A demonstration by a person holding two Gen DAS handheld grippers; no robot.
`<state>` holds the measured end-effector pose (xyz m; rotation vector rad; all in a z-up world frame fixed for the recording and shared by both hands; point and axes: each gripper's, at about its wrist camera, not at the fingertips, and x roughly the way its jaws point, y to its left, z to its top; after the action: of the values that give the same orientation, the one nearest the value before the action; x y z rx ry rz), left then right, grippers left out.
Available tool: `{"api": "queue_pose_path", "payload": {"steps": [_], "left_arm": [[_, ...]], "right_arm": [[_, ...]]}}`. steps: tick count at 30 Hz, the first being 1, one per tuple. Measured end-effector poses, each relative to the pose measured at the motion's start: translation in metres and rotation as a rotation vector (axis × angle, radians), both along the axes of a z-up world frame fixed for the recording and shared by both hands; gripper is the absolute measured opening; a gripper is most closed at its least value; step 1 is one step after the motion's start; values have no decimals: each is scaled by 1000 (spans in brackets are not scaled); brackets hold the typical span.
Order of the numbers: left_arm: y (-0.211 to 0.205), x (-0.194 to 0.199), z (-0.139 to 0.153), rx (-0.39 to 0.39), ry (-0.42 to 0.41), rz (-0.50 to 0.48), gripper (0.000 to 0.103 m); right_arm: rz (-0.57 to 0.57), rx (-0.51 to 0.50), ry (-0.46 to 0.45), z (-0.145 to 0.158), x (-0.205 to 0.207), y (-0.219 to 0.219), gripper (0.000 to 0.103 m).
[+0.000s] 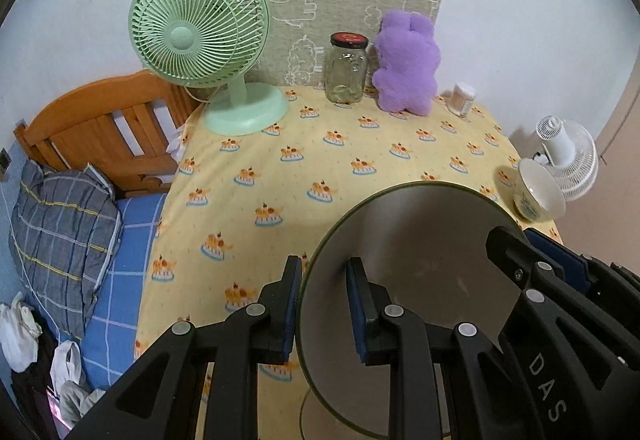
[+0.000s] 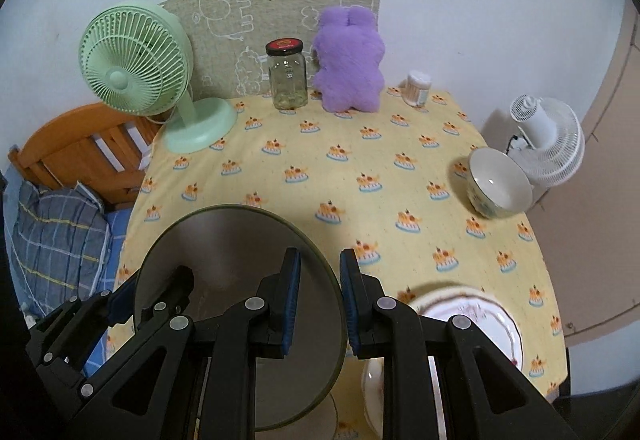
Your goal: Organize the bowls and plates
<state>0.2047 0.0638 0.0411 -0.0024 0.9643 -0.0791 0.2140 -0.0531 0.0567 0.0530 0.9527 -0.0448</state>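
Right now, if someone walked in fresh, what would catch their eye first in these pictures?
Nearest the cameras, a round grey plate with a dark green rim is held up above the yellow tablecloth, with the left gripper and right gripper straddling opposite edges of it. Along the back by the wall stand a mint green desk fan, a glass jar and a purple plush bunny. A white bowl sits near the table's right edge.

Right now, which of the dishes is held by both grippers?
The grey plate: left gripper and right gripper each straddle its rim. The floral plate and the bowl sit untouched on the table.
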Motion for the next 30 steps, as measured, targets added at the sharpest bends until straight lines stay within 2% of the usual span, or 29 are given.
{"api": "queue_pose_path", "payload": {"steps": [15,30], "left_arm": [[3,-56,-29,-16,60,-12,21],[7,-70,-64,-14,137,10,21]], "right_arm": [[-9,-12,42,-25,-63,1,24],[5,-10,118,-59,-74,6,24]]}}
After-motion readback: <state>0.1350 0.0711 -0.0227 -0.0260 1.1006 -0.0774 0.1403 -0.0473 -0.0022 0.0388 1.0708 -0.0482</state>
